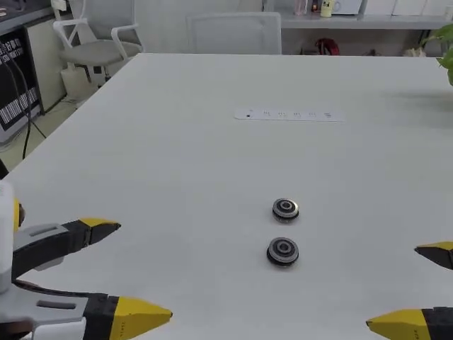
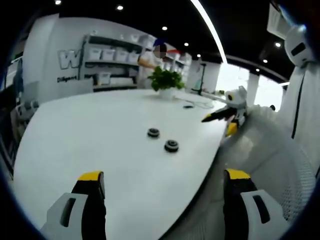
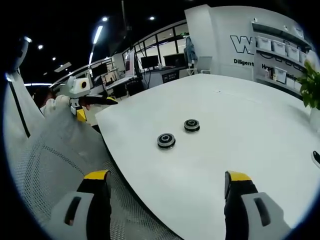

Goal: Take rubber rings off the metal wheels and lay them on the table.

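A: Starting from the head view: left tongs (image 1: 131,269), right tongs (image 1: 407,287) gape empty; near wheel (image 1: 283,251), far wheel (image 1: 285,210) sit on the table (image 1: 177,142).
B: Left gripper view: same. Right gripper view: one should pin the near wheel, the other peel its ring (image 3: 160,141).

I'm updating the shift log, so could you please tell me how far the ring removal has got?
Nothing looks done: the far wheel and near wheel on the table both seem to wear their dark rings. In hand: nothing; the left tongs and right tongs hover open at the near edge. Left: both rings.
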Motion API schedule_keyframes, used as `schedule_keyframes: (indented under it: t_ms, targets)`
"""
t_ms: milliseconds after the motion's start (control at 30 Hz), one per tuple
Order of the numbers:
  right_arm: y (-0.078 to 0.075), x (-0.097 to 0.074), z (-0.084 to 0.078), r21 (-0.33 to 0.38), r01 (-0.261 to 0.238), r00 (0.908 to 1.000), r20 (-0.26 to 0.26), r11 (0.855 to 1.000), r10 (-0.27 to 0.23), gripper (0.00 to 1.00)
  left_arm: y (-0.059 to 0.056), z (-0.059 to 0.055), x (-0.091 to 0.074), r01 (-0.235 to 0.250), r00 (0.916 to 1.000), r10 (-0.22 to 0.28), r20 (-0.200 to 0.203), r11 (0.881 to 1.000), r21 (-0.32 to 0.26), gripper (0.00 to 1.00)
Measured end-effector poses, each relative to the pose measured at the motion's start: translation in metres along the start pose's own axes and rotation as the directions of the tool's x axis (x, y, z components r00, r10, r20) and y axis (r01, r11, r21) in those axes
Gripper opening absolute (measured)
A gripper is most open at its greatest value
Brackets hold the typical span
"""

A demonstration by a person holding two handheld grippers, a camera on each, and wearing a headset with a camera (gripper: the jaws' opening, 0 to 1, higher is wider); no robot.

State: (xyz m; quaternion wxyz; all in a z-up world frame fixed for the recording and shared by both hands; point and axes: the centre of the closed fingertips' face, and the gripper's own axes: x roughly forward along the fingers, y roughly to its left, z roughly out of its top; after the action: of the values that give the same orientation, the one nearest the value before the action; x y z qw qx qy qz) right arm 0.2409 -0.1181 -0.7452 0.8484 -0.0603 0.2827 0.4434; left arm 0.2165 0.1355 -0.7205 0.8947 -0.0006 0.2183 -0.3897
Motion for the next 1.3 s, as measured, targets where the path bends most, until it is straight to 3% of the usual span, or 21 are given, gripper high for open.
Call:
schedule_keyframes:
  t_ms: [367, 1133, 1300]
  targets:
    - [-0.0011, -0.0014, 0.0025, -0.002, 0.004, 0.9999, 0.016, 1.0, -0.004, 0.88, 0.004, -0.0027, -0.0009, -0.027, 0.9996, 0.027, -0.01, 1.0, 0.006, 1.0]
    - [-0.0017, -0.0006, -0.0006, 0.008, 0.001, 1.0, 0.005, 1.0, -0.001, 0.88, 0.0017, -0.0041, 0.0005, -0.01, 0.9998, 0.01, -0.015, 1.0, 0.0, 1.0]
    - [-0.0043, -0.0017, 0.0007, 0.008, 0.01, 0.9998, 0.016, 1.0, -0.01, 0.86, 0.0025, -0.0042, 0.0009, -0.008, 1.0, 0.008, -0.004, 1.0, -0.029, 1.0]
